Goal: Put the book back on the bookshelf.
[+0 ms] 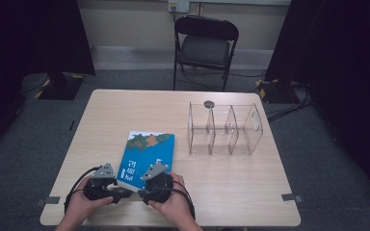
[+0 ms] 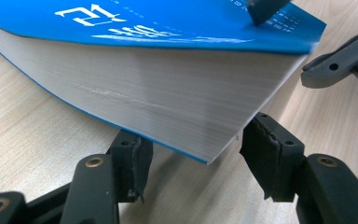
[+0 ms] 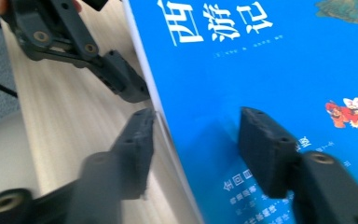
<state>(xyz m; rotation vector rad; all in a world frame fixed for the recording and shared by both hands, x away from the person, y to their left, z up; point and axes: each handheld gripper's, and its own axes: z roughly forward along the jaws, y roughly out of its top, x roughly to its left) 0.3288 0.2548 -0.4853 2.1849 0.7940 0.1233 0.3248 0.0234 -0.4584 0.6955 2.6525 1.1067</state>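
- The blue book (image 1: 147, 156) lies flat near the table's (image 1: 101, 110) front edge, left of centre.
- Left gripper (image 2: 193, 158): jaws spread around the book's near corner, lower one tucked beneath, not pinching.
- Right gripper (image 3: 196, 149): jaws apart over the cover's edge, gripping nothing.
- My read: lifting is barely started; the clear rack (image 1: 224, 129) toward the right edge stands empty.

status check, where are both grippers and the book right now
Left gripper open, jaws straddling the blue book at its near corner. Right gripper open over the cover edge. Nothing in the way.
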